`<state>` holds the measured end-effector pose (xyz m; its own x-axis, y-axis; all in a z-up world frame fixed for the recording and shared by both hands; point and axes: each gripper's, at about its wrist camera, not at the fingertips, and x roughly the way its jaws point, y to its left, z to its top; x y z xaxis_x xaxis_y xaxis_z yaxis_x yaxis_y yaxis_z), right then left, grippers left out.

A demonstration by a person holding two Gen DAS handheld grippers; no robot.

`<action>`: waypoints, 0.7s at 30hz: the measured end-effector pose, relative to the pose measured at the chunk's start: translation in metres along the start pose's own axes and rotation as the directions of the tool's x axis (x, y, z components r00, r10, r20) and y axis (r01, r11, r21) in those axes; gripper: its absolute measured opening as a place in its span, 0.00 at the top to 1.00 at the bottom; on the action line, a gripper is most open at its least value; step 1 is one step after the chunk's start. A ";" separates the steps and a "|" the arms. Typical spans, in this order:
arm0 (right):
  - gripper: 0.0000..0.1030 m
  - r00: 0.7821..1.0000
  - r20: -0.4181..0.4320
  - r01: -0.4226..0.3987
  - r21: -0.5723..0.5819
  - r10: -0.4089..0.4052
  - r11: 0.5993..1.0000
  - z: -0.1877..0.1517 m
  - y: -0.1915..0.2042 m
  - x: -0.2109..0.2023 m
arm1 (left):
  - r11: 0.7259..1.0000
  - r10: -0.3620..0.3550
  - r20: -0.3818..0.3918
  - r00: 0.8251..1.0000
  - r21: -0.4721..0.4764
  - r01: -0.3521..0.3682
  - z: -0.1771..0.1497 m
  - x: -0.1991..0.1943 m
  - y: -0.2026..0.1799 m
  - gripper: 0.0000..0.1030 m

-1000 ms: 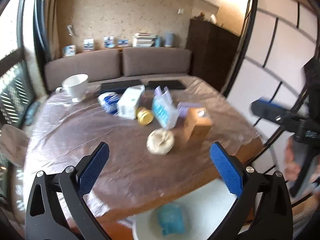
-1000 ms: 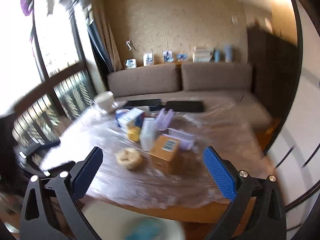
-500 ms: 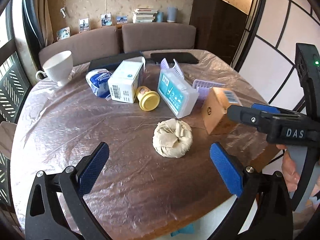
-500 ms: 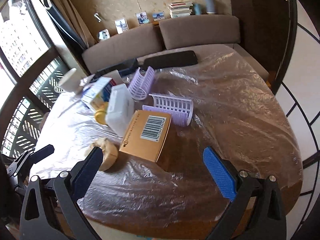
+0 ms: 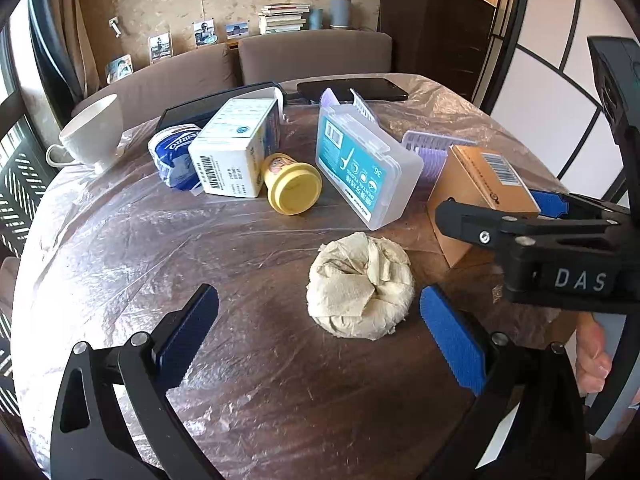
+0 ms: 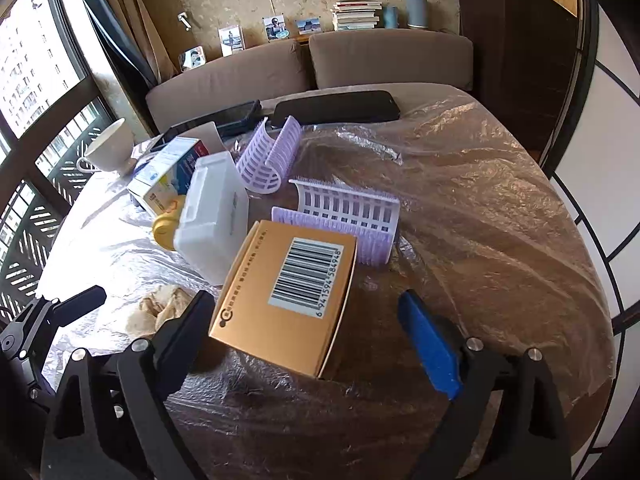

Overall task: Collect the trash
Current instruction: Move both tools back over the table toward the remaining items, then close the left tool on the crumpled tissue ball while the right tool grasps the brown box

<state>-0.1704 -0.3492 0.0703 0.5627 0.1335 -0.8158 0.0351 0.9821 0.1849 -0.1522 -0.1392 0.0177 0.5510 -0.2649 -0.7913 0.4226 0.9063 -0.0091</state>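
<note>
Right now my crumpled paper wad [image 5: 360, 286] lies on the plastic-covered table [image 5: 120, 260], just ahead of my left gripper [image 5: 318, 326] and nearer its right-hand blue pad than its left. The jaws there stand wide apart and touch nothing. From the right wrist view the same wad shows only partly, behind the left finger of my right gripper [image 6: 308, 330].

That right gripper has just been narrowing its jaws around the orange cardboard box [image 6: 286, 296], which sits tilted between them with its barcode face up. Its left finger is right at the box's near corner, while the blue pad on the other side stands clear of it, so nothing is clamped.

Behind the box lie lilac plastic racks [image 6: 344, 220], touching its far edge. Just beside the box on the left stands a clear floss-pick case [image 5: 366, 164], then a yellow-lidded jar [image 5: 292, 188] on its side against a white carton [image 5: 236, 152]. A blue-and-white packet [image 5: 176, 158] lies beside the carton, and a white cup [image 5: 94, 128] stands near the table's far left edge.
</note>
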 end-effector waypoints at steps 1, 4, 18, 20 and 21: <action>0.13 1.000 0.002 0.004 -0.002 -0.004 1.000 0.000 0.000 0.000 | 1.000 0.000 0.001 1.000 0.001 0.000 0.001 0.001 -0.001 0.01; 0.15 1.000 0.010 0.011 -0.007 -0.011 1.000 0.000 0.001 0.001 | 1.000 0.003 0.020 1.000 0.000 -0.003 0.003 0.003 -0.003 0.01; 0.27 0.998 0.034 0.060 -0.079 -0.057 0.995 0.000 0.011 0.008 | 0.998 0.013 0.047 0.999 0.055 -0.016 0.007 0.010 -0.015 0.06; 0.28 0.998 0.036 0.061 -0.076 -0.058 0.995 0.001 0.011 0.008 | 0.998 0.005 0.042 0.999 0.057 -0.008 0.007 0.011 -0.016 0.11; 0.28 0.997 0.038 0.063 -0.076 -0.060 0.995 0.001 0.011 0.008 | 0.998 0.004 0.041 0.999 0.056 -0.006 0.007 0.011 -0.017 0.12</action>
<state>-0.1643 -0.3375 0.0665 0.5903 0.0693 -0.8042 0.0078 0.9958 0.0915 -0.1477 -0.1597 0.0132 0.5819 -0.2748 -0.7654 0.4590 0.8879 0.0302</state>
